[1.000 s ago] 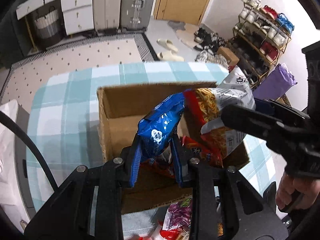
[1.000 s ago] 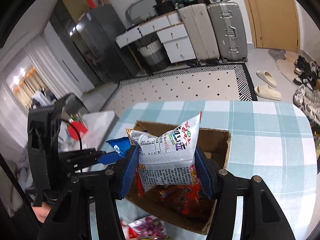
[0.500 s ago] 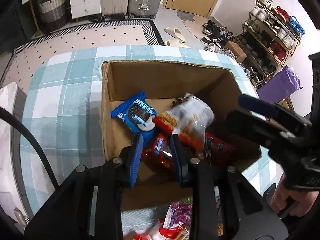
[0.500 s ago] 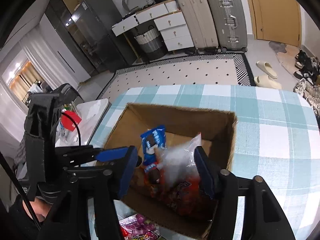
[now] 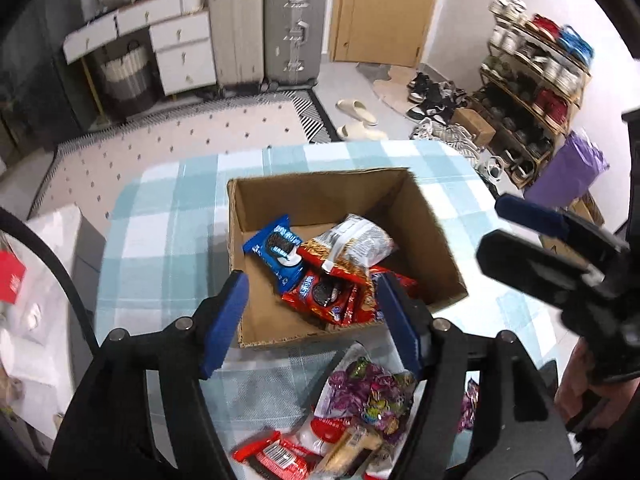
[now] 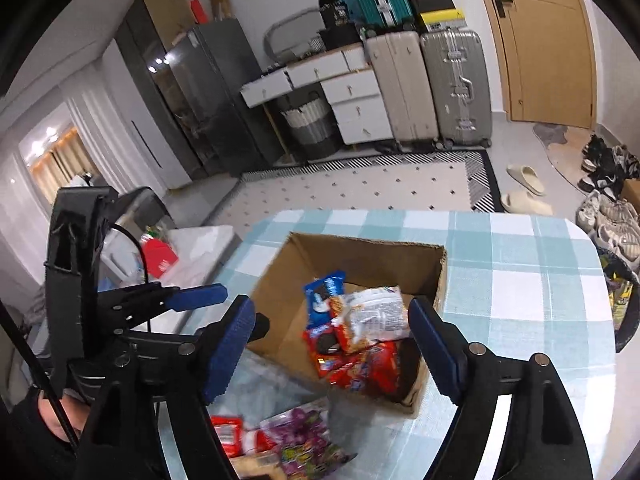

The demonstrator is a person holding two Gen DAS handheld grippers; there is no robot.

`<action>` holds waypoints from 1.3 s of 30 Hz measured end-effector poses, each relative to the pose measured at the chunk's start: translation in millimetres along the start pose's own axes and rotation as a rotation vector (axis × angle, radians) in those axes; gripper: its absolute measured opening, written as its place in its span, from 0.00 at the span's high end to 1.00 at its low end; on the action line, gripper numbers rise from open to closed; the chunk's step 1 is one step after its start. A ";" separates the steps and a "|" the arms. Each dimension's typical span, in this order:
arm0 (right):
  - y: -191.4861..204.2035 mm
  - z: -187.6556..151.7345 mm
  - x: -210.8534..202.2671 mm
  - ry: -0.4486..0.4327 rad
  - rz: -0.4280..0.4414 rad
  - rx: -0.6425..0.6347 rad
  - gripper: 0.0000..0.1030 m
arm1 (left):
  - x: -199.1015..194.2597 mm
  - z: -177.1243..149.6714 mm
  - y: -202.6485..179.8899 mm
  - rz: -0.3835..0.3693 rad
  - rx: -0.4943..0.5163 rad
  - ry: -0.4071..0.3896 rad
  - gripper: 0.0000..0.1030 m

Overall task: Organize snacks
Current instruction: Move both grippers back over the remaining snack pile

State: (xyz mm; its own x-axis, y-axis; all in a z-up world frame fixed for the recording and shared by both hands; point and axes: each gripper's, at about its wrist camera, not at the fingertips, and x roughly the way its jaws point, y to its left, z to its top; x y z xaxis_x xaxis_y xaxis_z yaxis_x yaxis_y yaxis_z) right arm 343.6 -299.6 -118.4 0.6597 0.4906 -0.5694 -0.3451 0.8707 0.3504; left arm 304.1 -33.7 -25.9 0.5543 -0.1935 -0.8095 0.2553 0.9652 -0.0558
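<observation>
Both grippers, left gripper (image 5: 312, 316) and right gripper (image 6: 332, 348), are held with jaws spread and empty; the loose snacks (image 5: 360, 412) lie below, nearer the left.

Snack packs (image 5: 332, 268) lie in the box (image 5: 320, 192); more before it.

One cardboard box (image 5: 304, 196), two suitcases (image 5: 264, 28), two slippers (image 5: 358, 118), two tongs (image 5: 316, 316).

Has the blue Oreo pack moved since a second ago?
Yes. The blue Oreo pack left the left gripper and now lies inside the cardboard box, by its left wall.
</observation>
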 end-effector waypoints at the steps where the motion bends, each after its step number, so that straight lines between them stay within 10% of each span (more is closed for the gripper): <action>1: 2.7 -1.0 -10.4 -0.023 0.025 -0.002 0.18 | -9.8 -0.5 -3.6 0.023 0.019 -0.016 0.37; 24: 48.8 -93.0 -184.3 -0.372 0.066 -0.116 0.02 | -176.9 -121.7 -42.7 0.045 -0.011 -0.296 0.18; 29: 43.9 -110.0 -184.7 -0.363 0.047 -0.116 0.01 | -179.4 -157.6 -42.2 0.051 -0.032 -0.321 0.01; 39: 27.6 -158.1 -163.0 -0.338 0.017 -0.106 0.01 | -134.6 -202.1 -30.5 0.048 -0.107 -0.345 0.00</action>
State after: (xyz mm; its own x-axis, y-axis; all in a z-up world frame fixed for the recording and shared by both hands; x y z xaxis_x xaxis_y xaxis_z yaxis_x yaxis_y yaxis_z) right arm 121.0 -350.1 -133.5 0.8310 0.4809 -0.2795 -0.4132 0.8701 0.2686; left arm 61.6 -1.6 -33.3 0.8031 -0.1781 -0.5687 0.1485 0.9840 -0.0984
